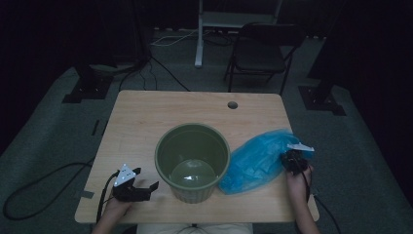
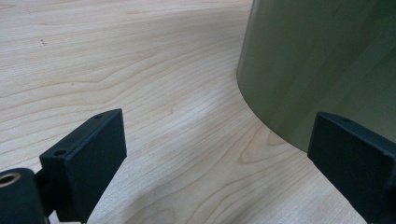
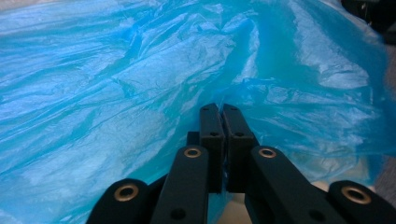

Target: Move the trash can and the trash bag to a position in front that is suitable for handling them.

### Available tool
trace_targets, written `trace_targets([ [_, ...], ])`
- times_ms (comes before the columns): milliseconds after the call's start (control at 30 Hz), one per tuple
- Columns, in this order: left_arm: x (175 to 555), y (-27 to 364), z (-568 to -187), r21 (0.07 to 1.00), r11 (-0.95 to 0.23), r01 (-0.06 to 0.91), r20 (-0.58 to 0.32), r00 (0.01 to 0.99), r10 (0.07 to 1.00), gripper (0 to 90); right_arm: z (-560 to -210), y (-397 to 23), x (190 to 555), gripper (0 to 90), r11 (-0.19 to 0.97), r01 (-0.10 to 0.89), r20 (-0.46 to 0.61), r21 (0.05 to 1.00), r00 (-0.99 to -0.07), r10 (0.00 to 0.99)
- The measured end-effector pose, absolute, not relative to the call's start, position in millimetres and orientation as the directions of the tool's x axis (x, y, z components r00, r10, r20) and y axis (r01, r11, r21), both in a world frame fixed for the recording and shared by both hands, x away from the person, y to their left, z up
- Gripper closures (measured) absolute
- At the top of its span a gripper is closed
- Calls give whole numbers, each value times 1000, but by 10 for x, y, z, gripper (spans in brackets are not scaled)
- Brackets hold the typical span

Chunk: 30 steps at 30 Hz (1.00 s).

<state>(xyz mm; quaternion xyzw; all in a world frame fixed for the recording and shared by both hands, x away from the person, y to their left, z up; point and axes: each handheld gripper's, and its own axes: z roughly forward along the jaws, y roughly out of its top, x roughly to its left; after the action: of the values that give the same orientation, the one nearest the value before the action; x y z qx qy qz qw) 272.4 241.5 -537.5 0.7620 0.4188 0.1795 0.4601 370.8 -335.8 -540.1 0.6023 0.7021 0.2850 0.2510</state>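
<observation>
Beside round green bin (image 1: 192,161), crinkled blue plastic bag (image 1: 255,161).

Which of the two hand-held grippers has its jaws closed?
The right hand-held gripper, at the blue plastic bag: its jaws meet, pinching a fold of film. The left hand-held gripper, beside the green bucket, has its jaws wide apart over bare table.

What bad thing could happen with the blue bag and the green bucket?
The right gripper is pinched shut on the thin blue bag, so a hard pull might tear it or let it slip out. The bag lies against the green bucket, so dragging it might nudge the bucket. The left gripper is open, not steadying it.
</observation>
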Motion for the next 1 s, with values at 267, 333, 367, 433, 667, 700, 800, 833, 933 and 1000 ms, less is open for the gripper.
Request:
trace_targets([
  [267, 2718, 2444, -5364, 854, -221, 471, -112, 581, 806, 51, -5111, -2783, 4151, 889, 207, 619, -27, 758, -287, 958],
  [333, 2713, 2447, -5359, 856, -220, 468, -111, 582, 805, 51, -5075, -2734, 4186, 884, 212, 609, -14, 764, -313, 950],
  [367, 2712, 2451, -5357, 857, -218, 467, -113, 582, 805, 51, -5011, -2637, 4247, 858, 226, 589, -5, 776, -351, 936],
  [433, 2714, 2455, -5356, 857, -215, 469, -115, 580, 806, 51, -4996, -2610, 4264, 811, 230, 585, -6, 778, -358, 934],
  [667, 2717, 2456, -5359, 856, -217, 470, -114, 580, 807, 51, -4981, -2572, 4299, 393, 147, 641, 72, 754, -303, 950],
  [700, 2717, 2455, -5360, 856, -219, 469, -112, 581, 806, 51, -4987, -2591, 4281, 381, 136, 647, 83, 750, -296, 951],
  [800, 2715, 2454, -5359, 855, -221, 468, -110, 582, 806, 51, -5018, -2671, 4192, 289, 98, 665, 109, 740, -263, 959],
  [833, 2714, 2453, -5357, 855, -219, 469, -112, 581, 806, 50, -5038, -2705, 4162, 278, 87, 674, 118, 733, -252, 961],
  [933, 2717, 2450, -5358, 856, -214, 470, -116, 579, 807, 51, -5076, -2826, 4073, 228, 44, 668, 138, 742, -216, 967],
  [1000, 2721, 2437, -5366, 853, -222, 472, -112, 581, 806, 51, -5089, -2899, 4095, 213, 42, 682, 135, 730, -204, 970],
])
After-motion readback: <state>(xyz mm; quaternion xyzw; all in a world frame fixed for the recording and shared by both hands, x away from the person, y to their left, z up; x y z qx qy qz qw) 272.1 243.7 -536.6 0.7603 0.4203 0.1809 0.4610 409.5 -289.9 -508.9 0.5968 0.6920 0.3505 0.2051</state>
